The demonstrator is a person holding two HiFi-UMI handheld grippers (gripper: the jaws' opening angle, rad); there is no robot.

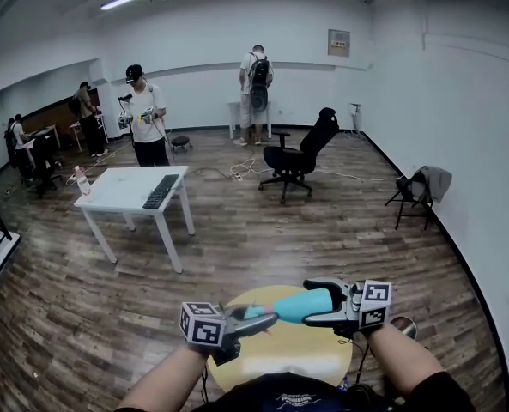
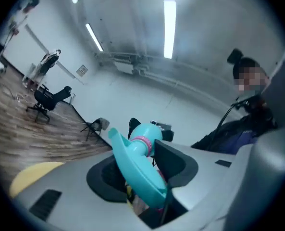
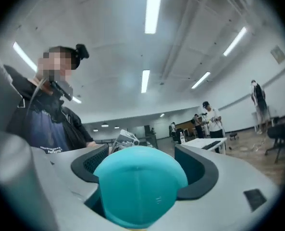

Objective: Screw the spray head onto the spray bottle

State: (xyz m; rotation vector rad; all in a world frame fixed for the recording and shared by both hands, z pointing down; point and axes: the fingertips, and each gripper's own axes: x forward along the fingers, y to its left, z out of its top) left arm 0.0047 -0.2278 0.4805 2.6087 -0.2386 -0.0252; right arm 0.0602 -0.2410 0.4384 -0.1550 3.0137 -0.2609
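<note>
In the head view, the spray bottle (image 1: 299, 305) is being held level above the round yellow table (image 1: 280, 360) by the right gripper (image 1: 323, 305). The spray head (image 1: 255, 313) at its neck is being clasped by the left gripper (image 1: 260, 322).

In the left gripper view, the spray head is being pinched between the jaws, with its pink collar (image 2: 142, 144) meeting the bottle's shoulder. Whether the threads are engaging cannot be told.

In the right gripper view, the bottle's rounded base is being gripped between wide-set jaws.

The bottle is being judged light, smooth and probably slippery, with walls that may yield. It is therefore best taken firmly round the body. The head looks stiff but awkwardly shaped, so it is better taken near the collar than by the trigger.
</note>
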